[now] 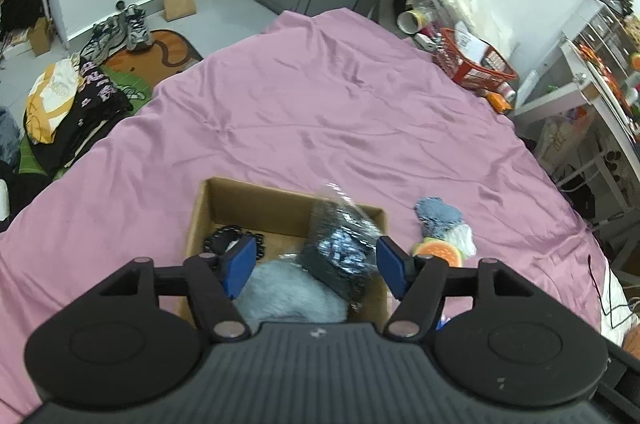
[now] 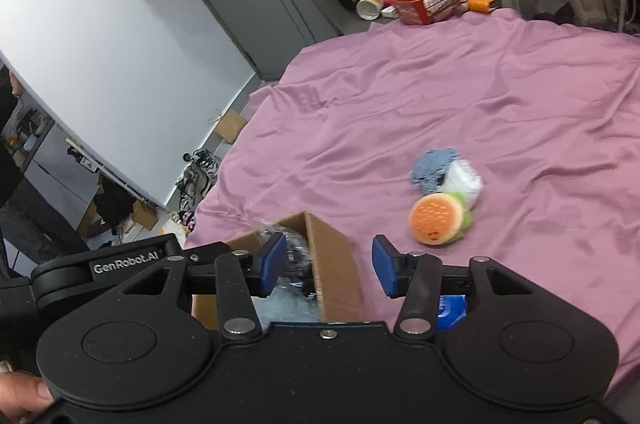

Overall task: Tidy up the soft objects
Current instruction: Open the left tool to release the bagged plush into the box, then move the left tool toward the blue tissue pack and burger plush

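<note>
Cardboard box set on the bed as collection point; a plastic-wrapped dark bundle and grey fluffy item lie inside; left hand-held gripper spread above it, empty; right hand-held gripper likewise spread beside the box; burger plush and blue cloth left near the box, judged next for gathering.

Lay wide and wrinkled: pink bedsheet. At two o'clock, at its far corner, stood red basket amid bottles and tubs. At ten o'clock, on the floor, sat sneakers, brown paper bag and heaped clothes.
</note>
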A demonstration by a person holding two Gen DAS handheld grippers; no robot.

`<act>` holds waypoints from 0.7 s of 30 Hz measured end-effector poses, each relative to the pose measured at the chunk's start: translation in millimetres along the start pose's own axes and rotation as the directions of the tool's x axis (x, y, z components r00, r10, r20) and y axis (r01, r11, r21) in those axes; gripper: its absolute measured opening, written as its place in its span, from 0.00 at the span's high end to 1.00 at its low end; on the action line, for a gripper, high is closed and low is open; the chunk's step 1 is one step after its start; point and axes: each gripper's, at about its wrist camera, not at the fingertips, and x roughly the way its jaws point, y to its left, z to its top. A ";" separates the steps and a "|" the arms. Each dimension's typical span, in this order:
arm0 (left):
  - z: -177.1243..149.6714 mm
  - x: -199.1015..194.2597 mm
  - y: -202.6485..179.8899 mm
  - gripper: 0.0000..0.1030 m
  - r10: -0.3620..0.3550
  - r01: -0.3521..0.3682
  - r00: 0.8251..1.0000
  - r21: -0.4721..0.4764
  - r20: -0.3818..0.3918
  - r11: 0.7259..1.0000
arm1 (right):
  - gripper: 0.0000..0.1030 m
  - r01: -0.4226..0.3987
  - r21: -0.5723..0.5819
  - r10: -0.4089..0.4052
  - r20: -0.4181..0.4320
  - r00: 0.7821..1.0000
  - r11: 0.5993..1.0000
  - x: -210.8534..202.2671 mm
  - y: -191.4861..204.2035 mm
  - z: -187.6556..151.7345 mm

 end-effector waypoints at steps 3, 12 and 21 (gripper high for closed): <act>-4.3 -2.8 -11.6 0.35 -0.009 0.009 1.000 0.013 0.001 1.000 | 0.53 0.015 0.017 -0.015 0.006 1.000 1.000 -7.8 -12.8 1.2; -18.7 -11.4 -40.5 0.34 -0.024 0.024 1.000 0.041 -0.002 0.999 | 0.48 0.018 0.064 -0.018 0.007 1.000 0.998 -32.8 -51.4 1.9; -30.9 -16.9 -67.6 0.34 -0.036 0.037 0.999 0.075 -0.013 0.996 | 0.45 0.018 0.093 -0.019 0.009 1.000 0.996 -49.4 -82.2 2.9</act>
